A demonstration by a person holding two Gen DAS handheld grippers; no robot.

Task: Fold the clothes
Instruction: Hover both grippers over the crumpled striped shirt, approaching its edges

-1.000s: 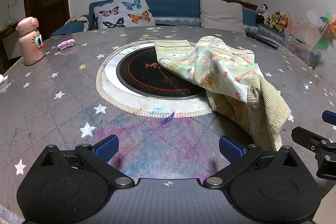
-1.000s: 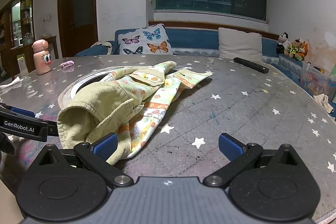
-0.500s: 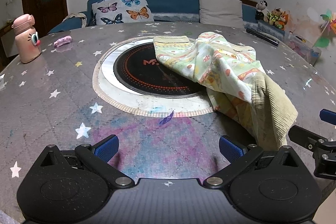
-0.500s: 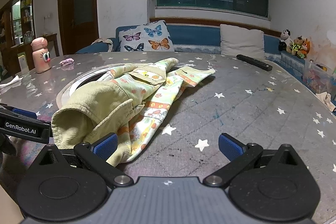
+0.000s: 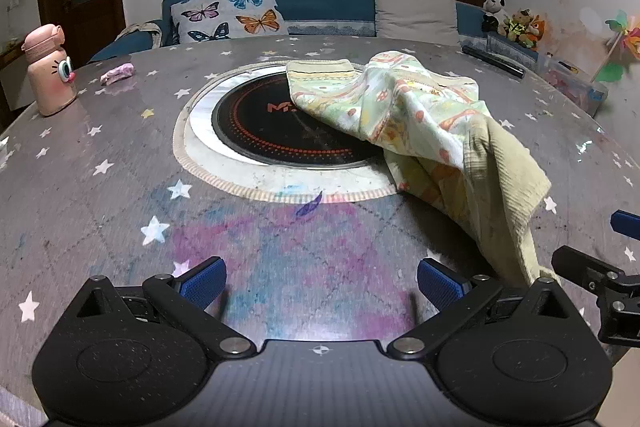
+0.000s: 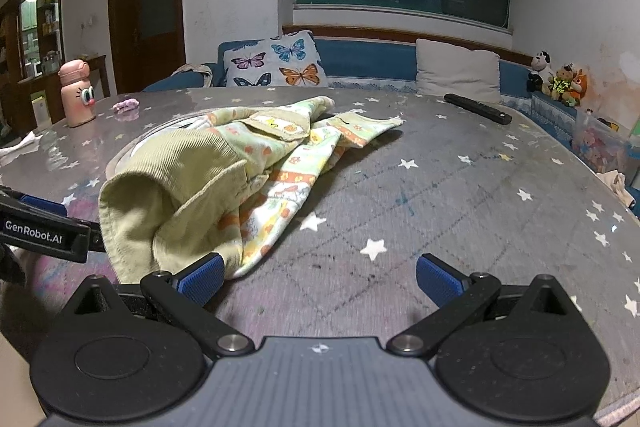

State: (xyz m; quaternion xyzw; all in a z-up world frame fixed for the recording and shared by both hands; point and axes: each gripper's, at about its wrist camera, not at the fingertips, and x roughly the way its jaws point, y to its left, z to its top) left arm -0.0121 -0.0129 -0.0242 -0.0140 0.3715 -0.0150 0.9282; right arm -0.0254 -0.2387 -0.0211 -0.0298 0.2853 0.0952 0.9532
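**A:** Crumpled olive-green corduroy garment with the pale printed cotton lining (image 5: 424, 115), anyone handled one of these? Going left to right: pink cartoon-face bottle (image 5: 48, 71) on the far left of the round star-patterned table (image 5: 100, 211), black round hotplate (image 5: 280, 131) in the middle, then the garment heaped partly over the hotplate's right edge, trailing toward the near right rim.

**B:** Left gripper (image 5: 320, 281) is spread wide with nothing in it, over bare table beside the heap. Right gripper (image 6: 318, 277) is spread apart and empty too, its left pad just at the corduroy hem (image 6: 132, 223).

**A:** How will it handle?

**B:** My guess is soft, floppy and light; the corduroy is thicker, so it should grip without slipping. I'd pinch that near hem and a second corner, then lift and spread it flat first. The lining looks inside-out in places, so it may bunch.
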